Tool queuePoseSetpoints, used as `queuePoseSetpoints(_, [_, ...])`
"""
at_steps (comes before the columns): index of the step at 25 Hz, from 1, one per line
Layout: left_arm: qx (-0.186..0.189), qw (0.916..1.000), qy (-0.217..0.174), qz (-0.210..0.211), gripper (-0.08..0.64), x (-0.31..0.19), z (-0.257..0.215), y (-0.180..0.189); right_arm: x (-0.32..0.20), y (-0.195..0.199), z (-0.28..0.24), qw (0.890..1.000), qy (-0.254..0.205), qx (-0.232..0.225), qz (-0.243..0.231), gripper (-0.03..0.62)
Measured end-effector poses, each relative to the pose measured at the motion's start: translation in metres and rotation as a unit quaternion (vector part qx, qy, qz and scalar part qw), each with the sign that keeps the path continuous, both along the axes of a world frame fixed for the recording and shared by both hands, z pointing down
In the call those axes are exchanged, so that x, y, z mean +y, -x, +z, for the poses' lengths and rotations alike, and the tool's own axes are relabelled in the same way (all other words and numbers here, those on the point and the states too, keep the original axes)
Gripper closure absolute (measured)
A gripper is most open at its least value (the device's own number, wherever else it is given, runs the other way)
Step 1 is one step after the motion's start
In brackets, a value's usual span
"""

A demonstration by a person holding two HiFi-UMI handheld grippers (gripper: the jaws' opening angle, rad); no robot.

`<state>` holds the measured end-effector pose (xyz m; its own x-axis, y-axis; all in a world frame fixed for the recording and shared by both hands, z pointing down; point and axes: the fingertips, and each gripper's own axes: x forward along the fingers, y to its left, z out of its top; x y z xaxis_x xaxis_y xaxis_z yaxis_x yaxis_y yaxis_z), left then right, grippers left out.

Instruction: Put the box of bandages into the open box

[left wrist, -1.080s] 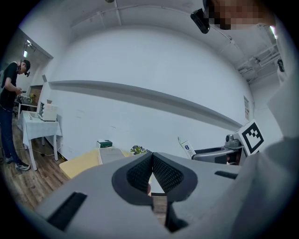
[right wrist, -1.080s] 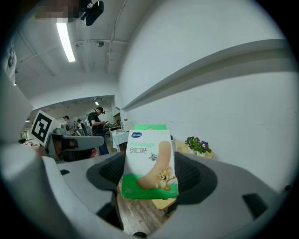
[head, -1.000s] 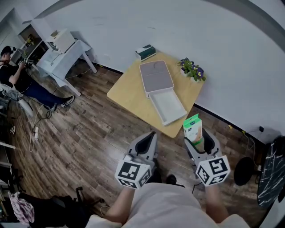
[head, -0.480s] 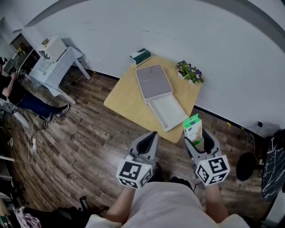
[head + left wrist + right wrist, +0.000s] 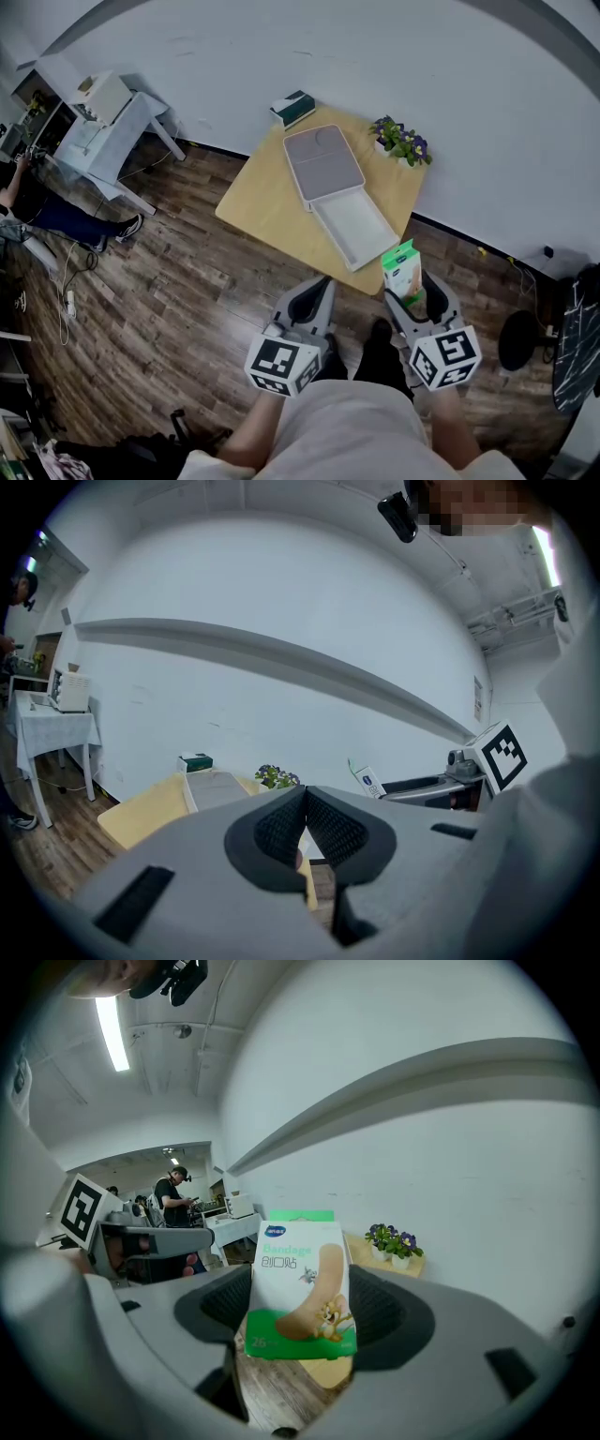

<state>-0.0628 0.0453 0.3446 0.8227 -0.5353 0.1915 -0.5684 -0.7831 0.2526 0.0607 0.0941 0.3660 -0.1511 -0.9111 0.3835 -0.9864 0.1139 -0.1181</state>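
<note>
Right gripper view shows my right gripper (image 5: 300, 1321) clamped on the green-and-white cardboard box of bandages (image 5: 300, 1279), upright, short of the light wooden table (image 5: 262, 202). My left gripper (image 5: 305, 825) is pinched closed on nothing. I judge this the carry: next, reach over the shallow white open box (image 5: 354, 225) and release.

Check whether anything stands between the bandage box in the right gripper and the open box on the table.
Nothing visible does. The right gripper holds the bandage box just off the near edge of the table; the open box lies right past that edge, empty. The lid and potted flowers sit farther back, off the path.
</note>
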Motion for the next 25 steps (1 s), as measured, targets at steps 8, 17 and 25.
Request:
queuePoseSetpoints(8, [-0.007,0.9994,0.015,-0.032,0.557,-0.019,0.006,-0.002,-0.028,-0.007,0.008,0.999,0.016,-0.001,-0.032,0.261])
queuePoseSetpoints(17, [-0.011,0.9959,0.011,-0.089,0.557,-0.057,-0.003,-0.012,-0.084,-0.014,0.008,0.994,0.022,0.007,-0.104,0.262])
queuePoseSetpoints(25, [-0.018,0.9900,0.013,-0.140,0.557,-0.079,-0.005,-0.024,-0.126,-0.022,0.016,0.986,0.032,0.010,-0.166,0.262])
